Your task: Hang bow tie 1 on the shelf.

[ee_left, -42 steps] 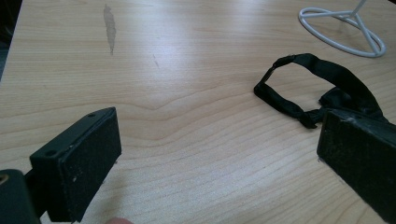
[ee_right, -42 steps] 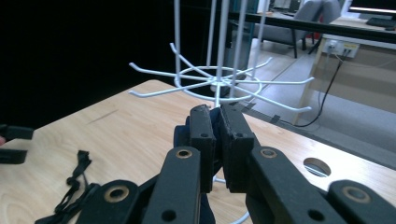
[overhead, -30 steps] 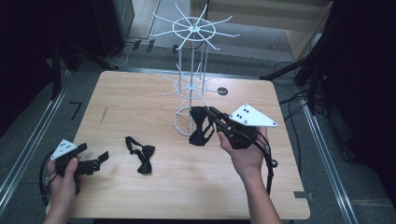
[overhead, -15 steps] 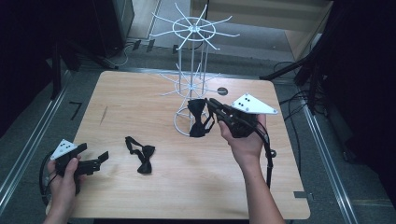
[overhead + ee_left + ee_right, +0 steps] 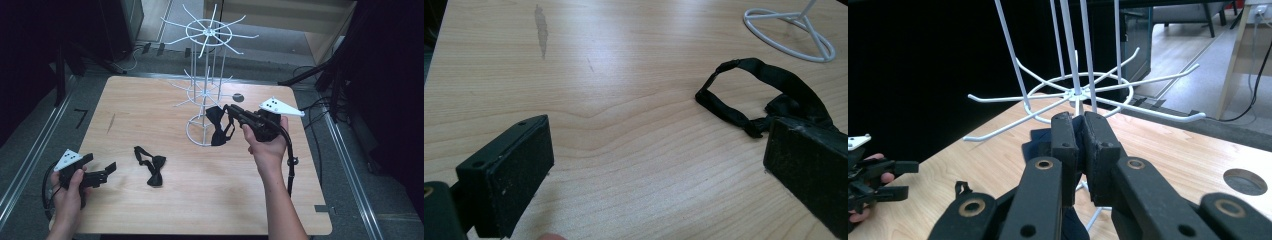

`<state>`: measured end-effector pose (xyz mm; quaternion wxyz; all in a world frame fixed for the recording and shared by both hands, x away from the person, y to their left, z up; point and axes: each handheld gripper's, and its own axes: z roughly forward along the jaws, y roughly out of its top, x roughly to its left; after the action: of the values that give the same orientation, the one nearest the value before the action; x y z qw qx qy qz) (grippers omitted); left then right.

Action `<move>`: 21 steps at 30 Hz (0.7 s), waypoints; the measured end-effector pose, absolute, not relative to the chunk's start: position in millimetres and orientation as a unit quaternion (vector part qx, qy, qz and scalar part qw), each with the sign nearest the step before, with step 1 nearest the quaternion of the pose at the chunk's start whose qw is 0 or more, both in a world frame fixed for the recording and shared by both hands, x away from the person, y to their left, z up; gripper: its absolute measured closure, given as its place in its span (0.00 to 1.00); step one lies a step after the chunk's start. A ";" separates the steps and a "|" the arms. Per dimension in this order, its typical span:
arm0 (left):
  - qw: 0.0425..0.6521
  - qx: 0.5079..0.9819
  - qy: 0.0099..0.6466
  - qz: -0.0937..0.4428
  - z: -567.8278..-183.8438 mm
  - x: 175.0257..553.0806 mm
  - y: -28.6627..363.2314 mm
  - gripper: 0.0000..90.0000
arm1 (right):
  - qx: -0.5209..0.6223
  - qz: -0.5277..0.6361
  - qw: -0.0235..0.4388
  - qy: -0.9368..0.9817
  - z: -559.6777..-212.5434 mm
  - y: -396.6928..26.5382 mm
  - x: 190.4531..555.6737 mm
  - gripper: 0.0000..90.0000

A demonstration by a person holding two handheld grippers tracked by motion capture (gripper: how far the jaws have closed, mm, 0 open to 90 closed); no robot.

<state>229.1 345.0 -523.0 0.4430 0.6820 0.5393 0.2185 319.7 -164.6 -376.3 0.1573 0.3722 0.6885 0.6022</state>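
A white wire rack (image 5: 204, 90) with hooked arms stands at the table's far middle; its lower ring of arms (image 5: 1078, 95) spreads just ahead in the right gripper view. My right gripper (image 5: 227, 109) is shut on a black bow tie (image 5: 218, 126), held in the air beside the rack's base with the tie hanging below the jaws. The pinched fabric (image 5: 1080, 132) sits between the jaws. A second black bow tie (image 5: 150, 165) lies flat at the table's front left, its strap (image 5: 744, 85) looped. My left gripper (image 5: 111, 168) rests open near the left edge, jaws apart.
The wooden table (image 5: 150, 115) has a round cable hole (image 5: 238, 97) behind the rack and a dark smudge (image 5: 110, 123) at the left. The rack's ring base (image 5: 791, 35) lies beyond the flat tie. Metal rails and cables run along both sides on the floor.
My right gripper has lifted the bow tie up and toward the rack's lower arms. The left gripper and the flat tie have stayed put.
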 end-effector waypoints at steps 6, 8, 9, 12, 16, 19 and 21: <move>0.443 0.682 0.539 0.218 -523.0 229.0 345.1 0.00 | 0.376 0.604 0.159 0.685 -375.4 -166.5 319.2 0.95; 0.443 0.683 0.539 0.217 -522.9 229.1 345.2 0.00 | 0.374 0.606 0.163 0.683 -374.4 -167.3 318.0 0.95; 0.443 0.683 0.539 0.217 -522.9 229.1 345.2 0.00 | 0.374 0.606 0.167 0.682 -373.4 -167.9 316.7 0.95; 0.442 0.683 0.540 0.216 -522.9 229.2 345.2 0.00 | 0.374 0.604 0.175 0.682 -370.6 -169.6 315.1 0.95; 0.443 0.682 0.539 0.217 -523.0 229.1 344.9 0.00 | 0.383 0.597 0.173 0.684 -371.9 -172.5 319.3 0.95; 0.443 0.683 0.539 0.217 -522.9 229.0 345.0 0.00 | 0.391 0.597 0.164 0.681 -376.6 -174.9 323.4 0.95; 0.442 0.683 0.540 0.217 -522.9 229.0 345.0 0.00 | 0.399 0.607 0.150 0.671 -379.5 -179.1 325.9 0.95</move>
<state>229.0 345.0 -522.9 0.4422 0.6826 0.5397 0.2174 325.9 -179.1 -379.5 0.1500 0.3990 0.6709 0.6068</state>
